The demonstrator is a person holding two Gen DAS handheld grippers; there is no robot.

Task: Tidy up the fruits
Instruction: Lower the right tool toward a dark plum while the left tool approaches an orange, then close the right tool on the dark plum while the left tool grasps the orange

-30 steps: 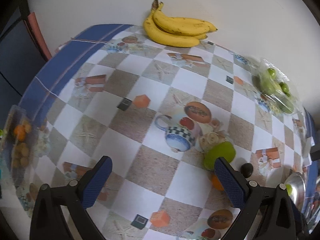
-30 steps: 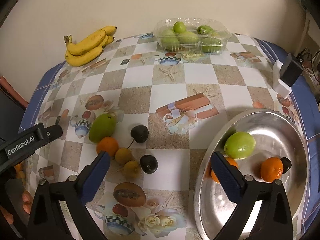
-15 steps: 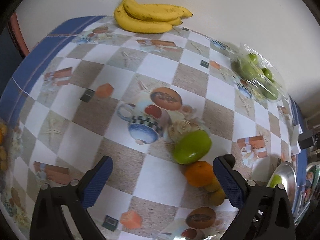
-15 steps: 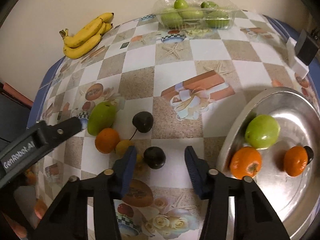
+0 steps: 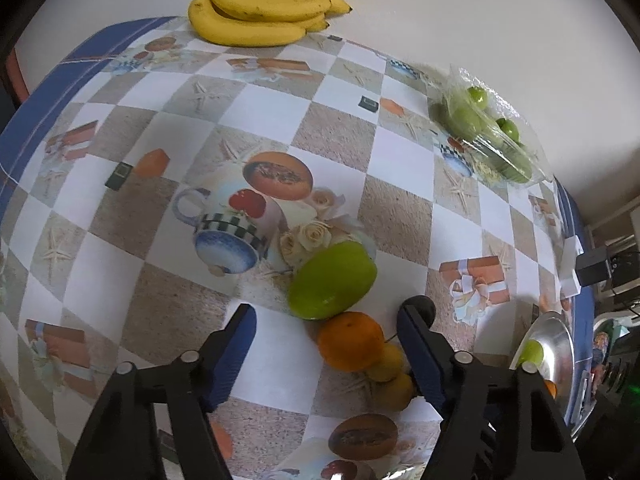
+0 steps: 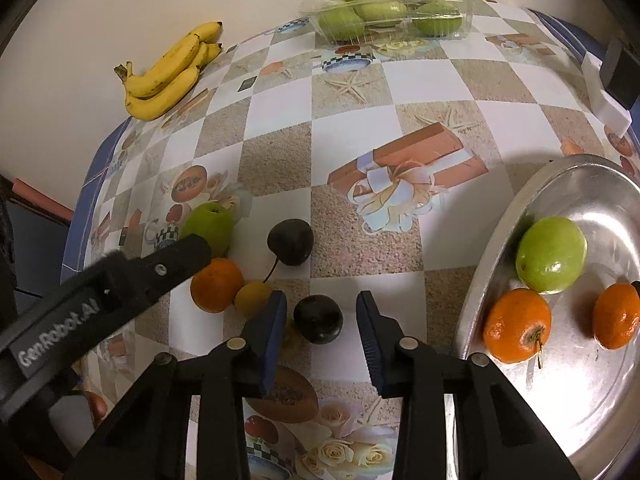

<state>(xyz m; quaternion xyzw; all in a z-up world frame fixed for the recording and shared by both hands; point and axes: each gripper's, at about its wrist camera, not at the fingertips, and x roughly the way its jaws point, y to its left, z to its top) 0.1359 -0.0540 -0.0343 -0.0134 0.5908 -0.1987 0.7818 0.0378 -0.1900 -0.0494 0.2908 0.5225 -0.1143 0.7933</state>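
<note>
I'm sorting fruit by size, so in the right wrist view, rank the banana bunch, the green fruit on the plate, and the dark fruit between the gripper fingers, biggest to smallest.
1. Banana bunch, though farthest away.
2. Green fruit on the plate.
3. Dark fruit, clearly smallest.

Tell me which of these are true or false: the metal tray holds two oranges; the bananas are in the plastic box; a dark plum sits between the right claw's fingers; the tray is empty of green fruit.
1. The metal tray holds two oranges. True.
2. The bananas are in the plastic box. False: they lie on the tablecloth; the box holds green fruit.
3. A dark plum sits between the right claw's fingers. True.
4. The tray has no green fruit. False: a green fruit lies in it.
</note>
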